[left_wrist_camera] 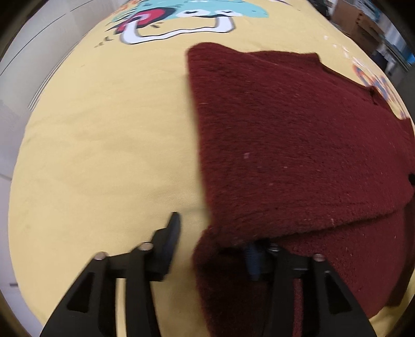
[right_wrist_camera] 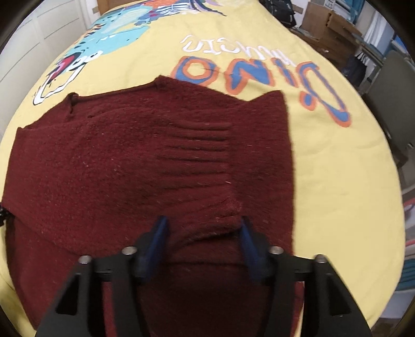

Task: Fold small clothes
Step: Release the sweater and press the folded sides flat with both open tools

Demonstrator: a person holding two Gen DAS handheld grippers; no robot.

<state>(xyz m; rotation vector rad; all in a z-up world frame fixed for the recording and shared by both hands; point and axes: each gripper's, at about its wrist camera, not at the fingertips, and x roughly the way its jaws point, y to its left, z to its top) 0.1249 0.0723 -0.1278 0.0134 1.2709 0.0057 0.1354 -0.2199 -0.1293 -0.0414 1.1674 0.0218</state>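
Observation:
A dark red knitted garment (left_wrist_camera: pixel 298 145) lies folded on a yellow printed bedspread (left_wrist_camera: pixel 103 155). In the left wrist view its left edge runs down the middle, and an upper layer overlaps a lower one. My left gripper (left_wrist_camera: pixel 212 246) is open at the garment's near left corner. One finger (left_wrist_camera: pixel 170 241) is over bare bedspread; the other is partly hidden under the draped fabric. In the right wrist view the garment (right_wrist_camera: pixel 129 160) fills the middle, with a ribbed patch near its centre. My right gripper (right_wrist_camera: pixel 203 233) stands open over a raised fold, its blue pads (right_wrist_camera: pixel 160 233) on either side of it.
The bedspread (right_wrist_camera: pixel 337 168) carries a dinosaur drawing and large orange-and-blue letters (right_wrist_camera: pixel 259 75) beyond the garment. Cardboard boxes (right_wrist_camera: pixel 326 20) and a grey chair (right_wrist_camera: pixel 391 85) stand off the bed's right side. White cupboard doors (right_wrist_camera: pixel 52 23) line the left.

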